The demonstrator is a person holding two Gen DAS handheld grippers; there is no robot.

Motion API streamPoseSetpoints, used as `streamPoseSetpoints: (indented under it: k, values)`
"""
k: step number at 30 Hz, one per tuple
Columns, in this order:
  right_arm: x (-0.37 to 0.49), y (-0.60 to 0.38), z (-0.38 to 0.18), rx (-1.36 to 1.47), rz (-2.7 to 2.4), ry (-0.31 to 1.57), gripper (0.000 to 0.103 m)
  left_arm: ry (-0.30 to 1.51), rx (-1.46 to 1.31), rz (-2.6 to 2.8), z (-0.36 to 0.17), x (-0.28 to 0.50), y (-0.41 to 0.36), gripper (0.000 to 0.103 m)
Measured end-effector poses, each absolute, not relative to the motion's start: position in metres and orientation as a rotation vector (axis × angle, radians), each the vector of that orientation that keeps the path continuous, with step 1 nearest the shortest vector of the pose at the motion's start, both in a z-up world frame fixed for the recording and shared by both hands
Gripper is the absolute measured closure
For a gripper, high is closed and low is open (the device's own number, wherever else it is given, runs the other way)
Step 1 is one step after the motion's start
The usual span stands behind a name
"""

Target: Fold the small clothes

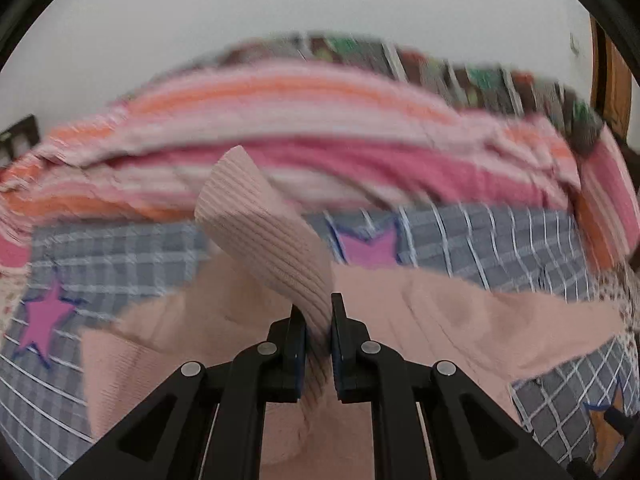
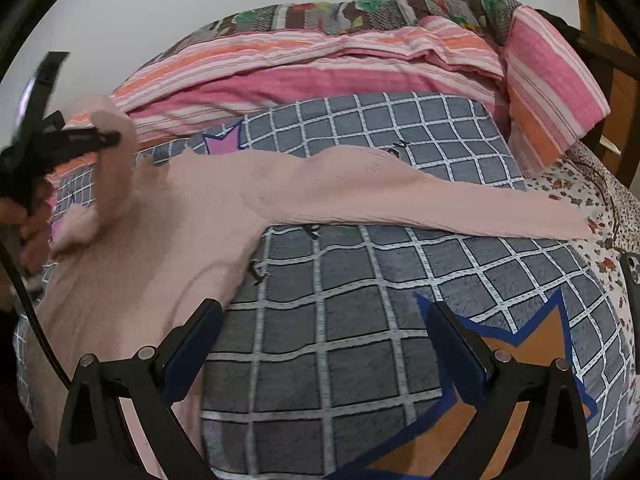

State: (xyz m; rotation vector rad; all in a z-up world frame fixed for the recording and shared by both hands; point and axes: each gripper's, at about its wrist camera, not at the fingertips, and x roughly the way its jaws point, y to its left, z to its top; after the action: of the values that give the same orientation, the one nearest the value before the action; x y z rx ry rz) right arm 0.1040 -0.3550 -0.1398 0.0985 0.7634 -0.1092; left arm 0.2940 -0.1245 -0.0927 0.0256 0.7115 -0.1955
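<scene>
A pale pink ribbed garment (image 2: 168, 232) lies spread on a grey checked blanket (image 2: 340, 320), one long sleeve (image 2: 460, 204) stretched to the right. My left gripper (image 1: 319, 320) is shut on the cuff of the other sleeve (image 1: 260, 224) and holds it lifted above the garment's body (image 1: 440, 320). In the right wrist view the left gripper (image 2: 114, 136) shows at far left with the raised sleeve (image 2: 112, 168). My right gripper (image 2: 324, 320) is open and empty, low over the blanket beside the garment's right edge.
A pink and orange striped quilt (image 2: 320, 68) and a patterned blanket (image 2: 360, 12) are piled behind. A striped pillow (image 2: 552, 80) is at the right. A phone (image 2: 632, 280) lies on the floral sheet (image 2: 580, 200) at far right. A white wall is behind.
</scene>
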Motion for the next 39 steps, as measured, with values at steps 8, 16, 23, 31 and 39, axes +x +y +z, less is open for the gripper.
streamPoseSetpoints:
  k: [8,16,23,31,39]
  values:
    - [0.117,-0.356,-0.147,0.11,-0.091,0.77,0.003,0.749,0.004,-0.149,-0.121,0.275,-0.118,0.033]
    - [0.142,-0.334,-0.141,0.094,-0.031,0.759,0.003,0.726,-0.079,-0.093,-0.107,0.26,-0.061,0.03]
    - [0.165,-0.312,-0.134,0.093,0.008,0.757,0.014,0.696,-0.135,-0.037,-0.098,0.252,-0.021,0.03]
    - [0.188,-0.285,-0.129,0.114,0.068,0.779,0.025,0.678,-0.136,0.058,-0.101,0.245,0.01,0.03]
    - [0.223,-0.232,-0.126,0.025,0.116,0.802,0.025,0.711,-0.216,0.105,-0.121,0.247,0.051,0.03]
